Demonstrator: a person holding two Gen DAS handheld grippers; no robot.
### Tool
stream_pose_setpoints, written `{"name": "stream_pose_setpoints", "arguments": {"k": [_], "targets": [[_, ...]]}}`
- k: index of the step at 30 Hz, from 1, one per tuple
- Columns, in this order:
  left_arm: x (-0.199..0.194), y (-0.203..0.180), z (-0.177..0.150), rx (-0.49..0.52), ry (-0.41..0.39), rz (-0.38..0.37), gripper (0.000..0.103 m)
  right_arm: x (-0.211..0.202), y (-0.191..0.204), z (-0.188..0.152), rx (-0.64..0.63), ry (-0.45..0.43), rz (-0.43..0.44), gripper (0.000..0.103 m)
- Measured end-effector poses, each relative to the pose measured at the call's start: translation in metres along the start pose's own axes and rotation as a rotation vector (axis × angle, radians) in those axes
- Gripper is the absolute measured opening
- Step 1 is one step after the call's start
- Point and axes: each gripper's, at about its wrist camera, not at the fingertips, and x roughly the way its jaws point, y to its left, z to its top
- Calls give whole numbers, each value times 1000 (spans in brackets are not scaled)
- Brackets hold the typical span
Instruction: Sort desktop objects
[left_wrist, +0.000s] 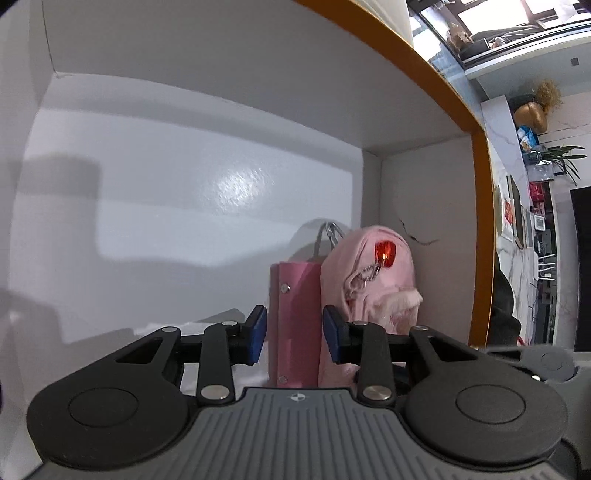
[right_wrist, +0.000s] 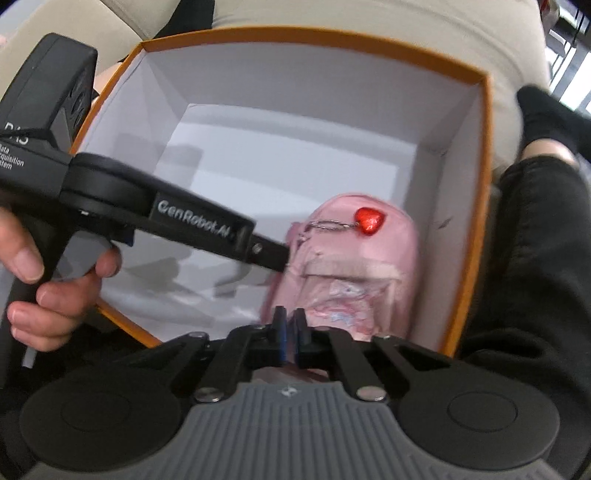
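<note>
From the left wrist view we look into a white-lined box with an orange rim (left_wrist: 480, 155), and most of its floor is bare. In its right-hand corner stands a small pink backpack (left_wrist: 369, 273) with a red heart charm (left_wrist: 385, 254) on a short chain, and touching its left side a darker pink flat piece (left_wrist: 291, 317) with metal studs, which we cannot identify. The left gripper (left_wrist: 294, 334) has its fingers narrowly parted around that pink piece; whether the pads press on it we cannot tell. From the right wrist view we see the same box (right_wrist: 476, 206) from above, held close to a seated person, with the backpack (right_wrist: 354, 266) lying in the corner nearest us. The left gripper's tip (right_wrist: 273, 258) reaches the backpack's edge, and a hand (right_wrist: 48, 273) holds its grip. The right gripper (right_wrist: 290, 325) has its fingers drawn together, with pink fabric at the backpack's bottom edge apparently pinched between them. We judge that the backpack is already in the box and is being settled there; no other objects to sort show in either view, so what is left we cannot say.
</note>
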Motion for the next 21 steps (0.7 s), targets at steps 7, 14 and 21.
{"name": "stream_pose_setpoints", "arguments": {"k": [7, 14, 21], "targets": [[0, 0, 9, -24, -41, -5, 38, -15, 1, 1, -47, -39, -26, 10], [14, -5, 18, -25, -35, 47, 38, -26, 2, 5, -272, -73, -235, 40], [30, -4, 20, -51, 4, 37, 38, -2, 0, 10, -455, 18, -244, 28]]}}
